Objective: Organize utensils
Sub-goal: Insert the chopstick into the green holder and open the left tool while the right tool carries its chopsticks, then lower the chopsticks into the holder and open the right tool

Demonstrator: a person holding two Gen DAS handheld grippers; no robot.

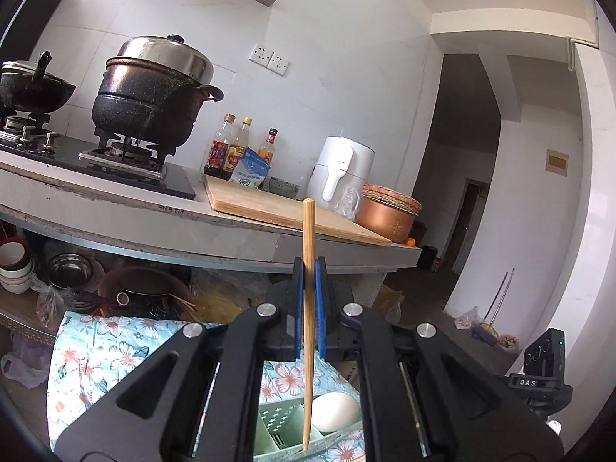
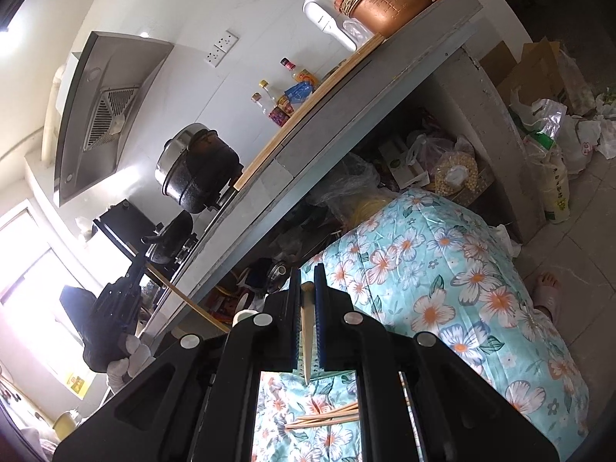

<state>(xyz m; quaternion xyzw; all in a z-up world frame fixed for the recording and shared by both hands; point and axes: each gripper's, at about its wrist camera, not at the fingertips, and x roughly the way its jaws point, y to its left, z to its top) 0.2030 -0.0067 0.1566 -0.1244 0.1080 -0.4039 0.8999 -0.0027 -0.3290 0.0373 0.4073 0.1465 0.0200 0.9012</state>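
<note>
Two grippers, each pinching one chopstick above the flowered table.

Largest risk first: the left gripper [image 1: 308,308] clamps its chopstick [image 1: 308,269] mid-shaft, upright, its lower tip hanging above the green caddy [image 1: 281,431] below the jaws; a tilt of the wrist would likely send the tip onto a divider, or the round white thing [image 1: 335,412] beside it, not into a slot. The right gripper [image 2: 307,323] is pressed shut on a second chopstick [image 2: 307,346] near its thick end, so that long free shaft could swing or slip. Loose chopsticks [image 2: 327,415] lie crossed beneath it on the floral cloth [image 2: 442,269], soft ground where sticks roll. Ahead of both runs a grey kitchen counter [image 1: 154,227] with a blackened pot [image 1: 154,104], sauce bottles [image 1: 235,146] and a cutting board [image 1: 269,208].
</note>
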